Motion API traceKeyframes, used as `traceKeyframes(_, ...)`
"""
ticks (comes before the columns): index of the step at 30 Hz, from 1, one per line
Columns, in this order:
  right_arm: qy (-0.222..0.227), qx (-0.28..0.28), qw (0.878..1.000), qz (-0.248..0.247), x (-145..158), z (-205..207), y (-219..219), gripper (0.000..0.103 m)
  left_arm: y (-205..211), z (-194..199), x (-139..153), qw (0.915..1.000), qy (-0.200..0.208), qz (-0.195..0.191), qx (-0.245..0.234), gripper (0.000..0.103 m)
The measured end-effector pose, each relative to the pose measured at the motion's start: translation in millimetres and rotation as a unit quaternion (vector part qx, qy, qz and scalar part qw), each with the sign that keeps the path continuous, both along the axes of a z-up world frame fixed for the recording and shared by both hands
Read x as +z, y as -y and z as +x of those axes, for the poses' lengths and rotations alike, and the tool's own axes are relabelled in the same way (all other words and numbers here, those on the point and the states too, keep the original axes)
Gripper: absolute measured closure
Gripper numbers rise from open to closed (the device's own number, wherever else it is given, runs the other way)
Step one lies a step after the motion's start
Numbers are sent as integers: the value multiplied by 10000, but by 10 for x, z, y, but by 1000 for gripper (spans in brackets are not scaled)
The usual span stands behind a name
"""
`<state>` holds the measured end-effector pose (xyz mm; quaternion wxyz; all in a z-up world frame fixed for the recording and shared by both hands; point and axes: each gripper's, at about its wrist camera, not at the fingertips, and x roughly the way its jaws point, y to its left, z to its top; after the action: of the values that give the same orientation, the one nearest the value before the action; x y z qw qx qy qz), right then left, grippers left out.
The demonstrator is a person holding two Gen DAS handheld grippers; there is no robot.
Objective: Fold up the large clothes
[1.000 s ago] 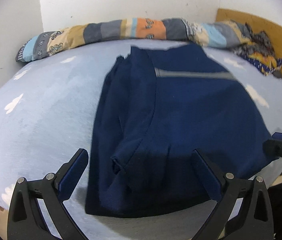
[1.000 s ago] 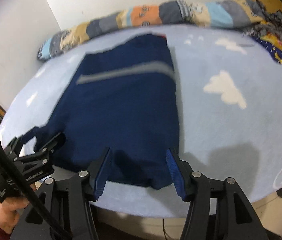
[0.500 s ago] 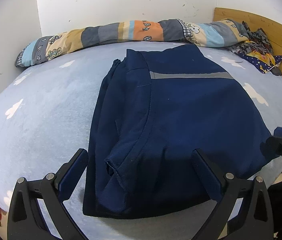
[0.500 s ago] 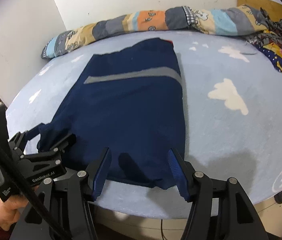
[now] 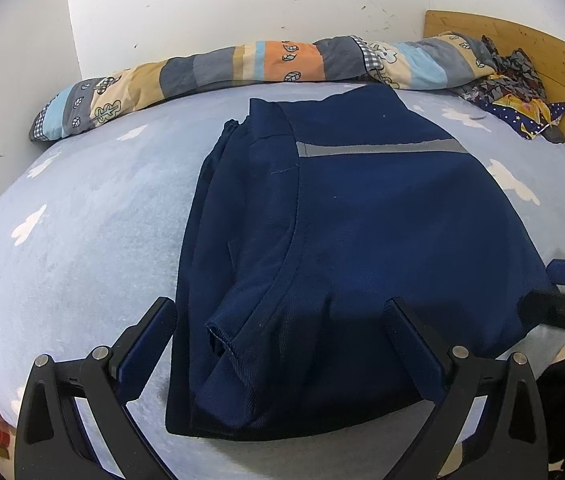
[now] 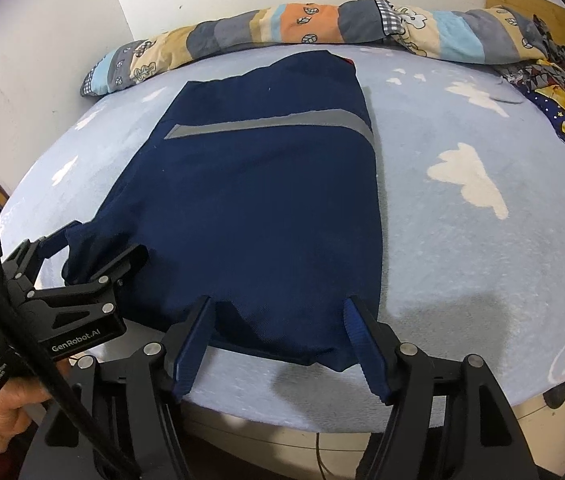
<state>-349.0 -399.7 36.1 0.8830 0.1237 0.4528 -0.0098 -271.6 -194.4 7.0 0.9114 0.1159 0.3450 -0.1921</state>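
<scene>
My right gripper (image 6: 278, 340) has just been opening; its blue pads straddle the near hem of the navy garment (image 6: 266, 200) without pressing it, so it is released. My left gripper (image 5: 282, 344) stands wide too, nothing clamped, with the near left corner of the cloth lying between its fingers.

The garment lies flat on the bed (image 6: 462, 264), already folded into a long panel running from 6 toward 12 o'clock, grey stripe (image 6: 270, 124) near the far end. In the left wrist view a loose sleeve cuff (image 5: 218, 332) pokes out of the folded layers at about 7 o'clock.

What could go wrong, as I judge it: if I close on the hem now, I may catch only the top layer and the stack will slide apart. That stray cuff could drag out and spoil the edge. The hem sits close to the bed's near edge, so a careless pull toward 6 could tip it off.

Count: one navy garment, one grey stripe, two grippers, one patchwork quilt roll (image 6: 322, 28) along 12 o'clock, one crumpled patterned pile (image 6: 554, 92) at 2 o'clock.
</scene>
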Motion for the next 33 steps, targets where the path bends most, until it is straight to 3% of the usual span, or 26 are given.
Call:
traceKeyframes(7, 329, -243, 9991, 104, 259, 67, 211, 31, -4, 163, 192, 9999, 63, -57, -58, 1)
traceKeyframes(9, 335, -232, 9990, 189, 362, 204, 332, 38, -32, 284, 309, 9998, 101, -153, -16, 1)
traceKeyframes(11, 262, -241, 9993, 107, 415, 374, 434, 54, -48, 448, 388, 9996, -3, -271, 22, 1)
traceKeyframes(14, 137, -282, 9995, 68, 413, 662, 571, 55, 3, 694, 372, 9993, -187, -308, 69, 1)
traceKeyframes(19, -45, -297, 9995, 102, 267, 1283, 651, 57, 112, 1016, 99, 9971, -671, -213, 271, 1)
traceKeyframes(23, -339, -287, 9986, -278, 66, 1592, 590, 55, 117, 1026, -3, 9972, -620, -189, 360, 0)
traceKeyframes(27, -622, -249, 9974, -280, -168, 1735, 638, 37, 93, 1045, -83, 9967, -667, -307, 351, 0)
traceKeyframes(30, -718, -384, 9960, 371, -211, 1708, 823, 33, 58, 974, -28, 9970, -556, -382, 377, 0)
traceKeyframes(33, -359, -571, 9955, 668, -13, 1473, 914, 43, 15, 822, 86, 9980, -358, -361, 371, 0)
